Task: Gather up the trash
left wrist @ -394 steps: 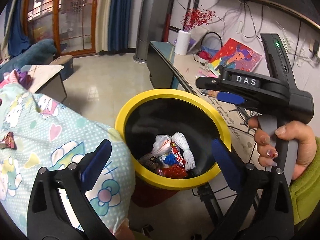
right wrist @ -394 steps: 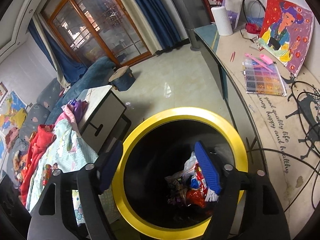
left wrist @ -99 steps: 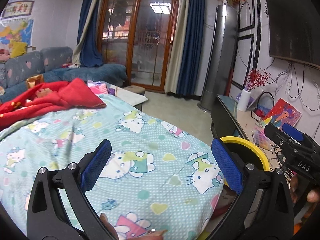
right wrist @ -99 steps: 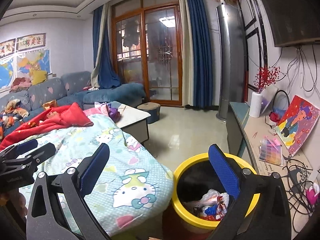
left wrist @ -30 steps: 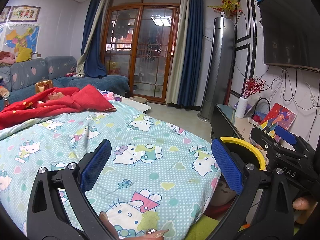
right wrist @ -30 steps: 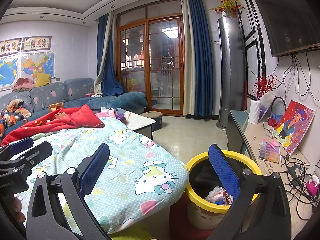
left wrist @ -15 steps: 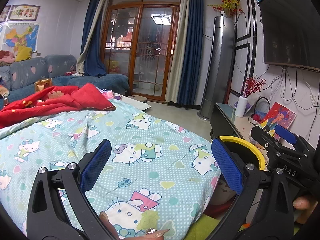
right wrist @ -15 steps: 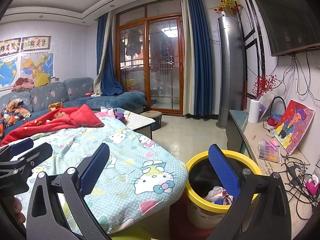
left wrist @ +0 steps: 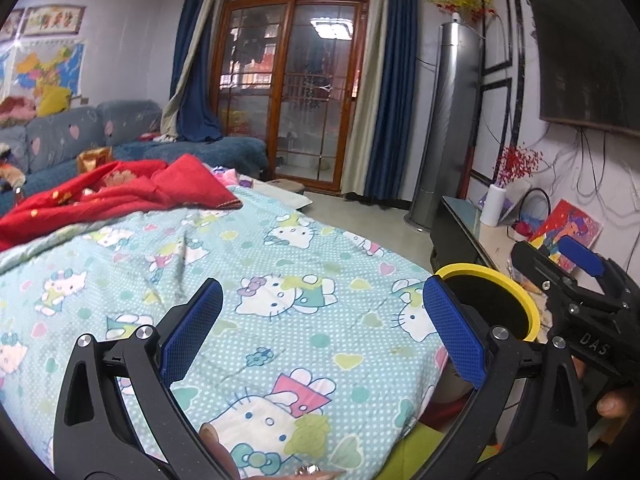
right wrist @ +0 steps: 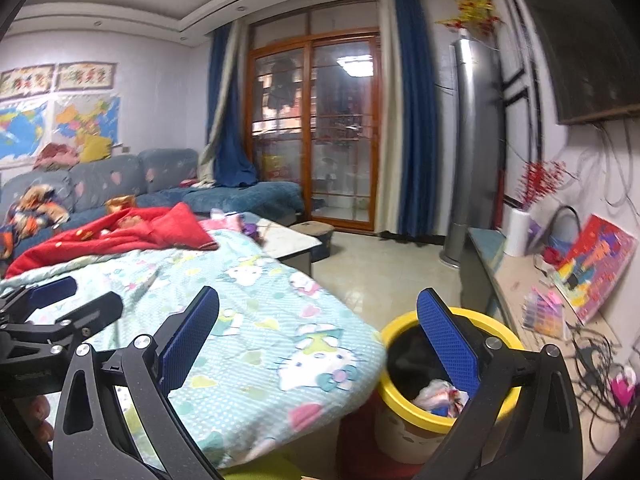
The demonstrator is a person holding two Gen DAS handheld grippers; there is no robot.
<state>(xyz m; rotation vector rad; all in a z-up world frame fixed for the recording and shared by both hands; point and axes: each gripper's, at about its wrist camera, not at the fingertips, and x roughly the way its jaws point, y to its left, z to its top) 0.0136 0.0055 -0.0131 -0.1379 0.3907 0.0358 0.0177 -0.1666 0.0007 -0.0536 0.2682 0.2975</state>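
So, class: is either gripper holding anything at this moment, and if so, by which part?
Nothing is held. The left gripper and right gripper are both open with empty jaws.

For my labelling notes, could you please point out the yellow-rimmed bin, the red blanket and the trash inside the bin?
yellow-rimmed bin [right wrist: 404,410]: right wrist view, front of its yellow rim.
red blanket [left wrist: 120,196]: left wrist view, middle of its folds.
trash [right wrist: 434,394]: right wrist view, pale crumpled bag on top.

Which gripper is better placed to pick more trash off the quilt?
Left, probably. The left gripper hangs open over the quilt; the right gripper, also open, sits nearer the yellow bin.
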